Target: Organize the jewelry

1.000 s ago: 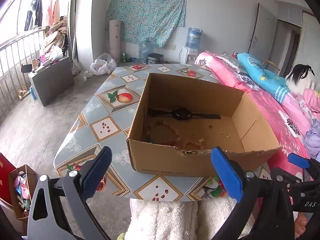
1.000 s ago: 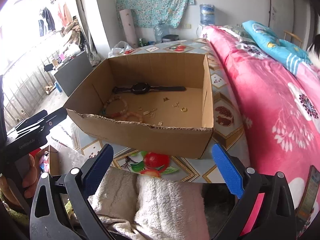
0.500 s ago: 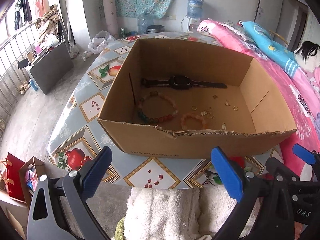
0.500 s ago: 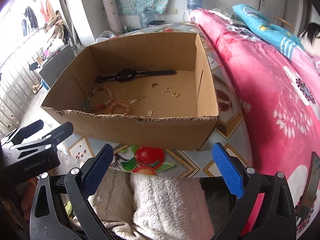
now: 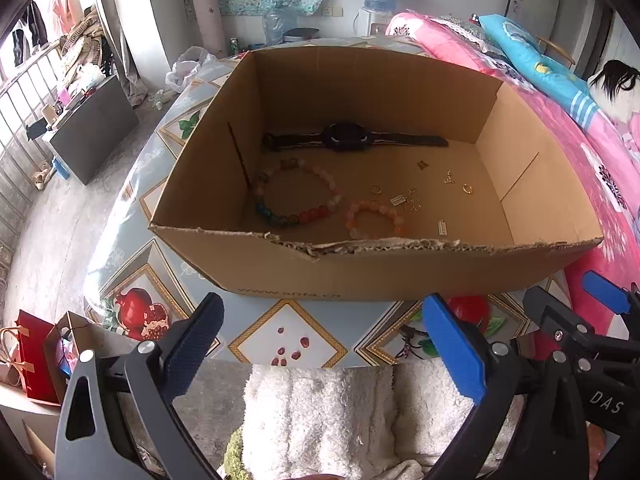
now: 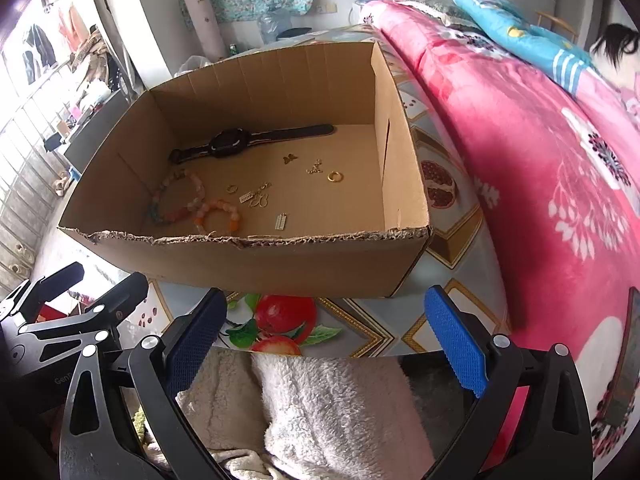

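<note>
An open cardboard box [image 5: 280,268] [image 6: 280,268] stands on the patterned table. Inside lie a black watch [image 5: 346,139] [image 6: 228,145] by the far wall, a large multicoloured bead bracelet [image 5: 298,194] [image 6: 176,196], a smaller orange bead bracelet [image 5: 376,220] [image 6: 218,216], and several small gold pieces, among them a gold ring [image 5: 467,188] [image 6: 335,176]. My left gripper [image 5: 320,340] hangs open above the table's near edge, short of the box. My right gripper [image 6: 326,336] is open too, beside it, with nothing between its fingers.
The table [image 5: 280,340] has a fruit-print cover. A bed with a pink floral blanket [image 6: 540,160] runs along the right side. White fleece clothing [image 5: 340,412] fills the foreground below both grippers. Bags [image 5: 36,352] stand on the floor at the left.
Both grippers have risen and tilted down toward the box, so its floor and the jewelry inside show fully. Both stay open.
</note>
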Action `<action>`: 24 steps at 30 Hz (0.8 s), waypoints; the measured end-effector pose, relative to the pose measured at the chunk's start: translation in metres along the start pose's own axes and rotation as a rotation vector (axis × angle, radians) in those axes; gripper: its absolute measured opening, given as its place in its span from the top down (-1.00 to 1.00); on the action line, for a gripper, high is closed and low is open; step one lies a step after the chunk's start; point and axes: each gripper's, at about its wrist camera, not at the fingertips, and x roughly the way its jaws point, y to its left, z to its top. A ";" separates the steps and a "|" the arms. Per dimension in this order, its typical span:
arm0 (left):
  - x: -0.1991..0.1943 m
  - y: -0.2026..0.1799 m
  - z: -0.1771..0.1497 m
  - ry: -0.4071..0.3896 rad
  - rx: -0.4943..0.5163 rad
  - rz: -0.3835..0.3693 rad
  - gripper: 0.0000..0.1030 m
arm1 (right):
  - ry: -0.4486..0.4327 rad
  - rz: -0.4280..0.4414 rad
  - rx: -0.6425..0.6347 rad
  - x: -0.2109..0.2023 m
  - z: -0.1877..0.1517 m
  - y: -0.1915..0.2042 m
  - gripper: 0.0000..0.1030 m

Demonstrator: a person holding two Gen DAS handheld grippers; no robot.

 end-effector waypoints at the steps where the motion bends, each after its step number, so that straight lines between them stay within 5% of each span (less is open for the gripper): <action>1: 0.001 0.000 0.001 0.000 0.000 0.001 -0.89 | -0.002 -0.004 -0.004 0.000 0.001 0.000 -0.84; 24: 0.007 0.002 -0.002 0.026 -0.019 -0.028 -0.89 | 0.007 -0.017 -0.009 0.003 0.005 -0.003 -0.84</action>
